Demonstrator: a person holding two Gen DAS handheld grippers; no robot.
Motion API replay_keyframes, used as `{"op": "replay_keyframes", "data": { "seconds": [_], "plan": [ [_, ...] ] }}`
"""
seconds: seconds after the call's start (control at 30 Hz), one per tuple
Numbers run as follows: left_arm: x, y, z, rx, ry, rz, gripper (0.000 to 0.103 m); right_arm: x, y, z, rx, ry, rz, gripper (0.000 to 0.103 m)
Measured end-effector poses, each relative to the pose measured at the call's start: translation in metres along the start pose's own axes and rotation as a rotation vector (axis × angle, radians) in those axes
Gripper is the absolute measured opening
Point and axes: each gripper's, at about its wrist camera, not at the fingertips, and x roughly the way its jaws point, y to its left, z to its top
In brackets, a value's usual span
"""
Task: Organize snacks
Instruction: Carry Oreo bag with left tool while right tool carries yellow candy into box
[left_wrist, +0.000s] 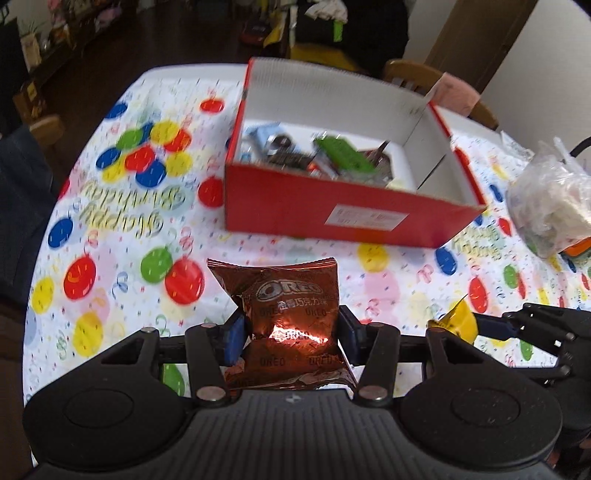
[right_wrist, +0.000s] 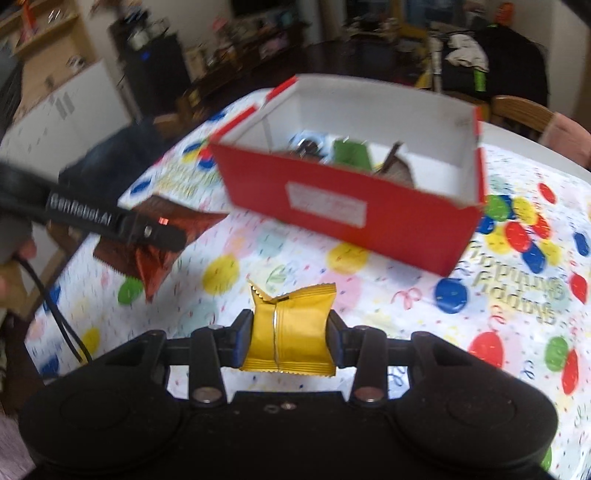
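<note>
I've got the left gripper (left_wrist: 291, 334) clamped on the brown Oreo packet (left_wrist: 291, 321), right gripper (right_wrist: 290, 341) clamped on the yellow packet (right_wrist: 290, 332); both packets off the table, red box (left_wrist: 347, 214) just beyond.

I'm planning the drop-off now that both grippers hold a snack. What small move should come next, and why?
Probably carry both forward over the open red cardboard box. The left gripper is clamped on the brown foil Oreo packet, the right gripper on the yellow foil packet, both short of the box, which already holds other snacks.
</note>
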Motion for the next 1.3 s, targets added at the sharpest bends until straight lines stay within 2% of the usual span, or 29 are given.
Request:
{"op": "replay_keyframes", "data": {
  "seconds": [0.33, 0.63, 1.03, 1.3],
  "plan": [
    [-0.020, -0.015, 0.036, 0.034, -0.078, -0.023, 0.050, -0.033, -0.026, 0.039, 0.121, -0.129, -0.030, 0.039],
    [-0.021, -0.031, 0.088, 0.056, -0.121, 0.000, 0.050, -0.029, -0.046, 0.086, 0.125, -0.169, -0.099, 0.039],
    [0.015, -0.048, 0.167, 0.054, -0.088, 0.054, 0.050, 0.005, -0.087, 0.157, 0.194, -0.136, -0.093, 0.039],
    [0.062, -0.049, 0.199, 0.019, 0.001, 0.082, 0.050, 0.056, -0.100, 0.185, 0.156, -0.021, -0.121, 0.039]
  ]
}}
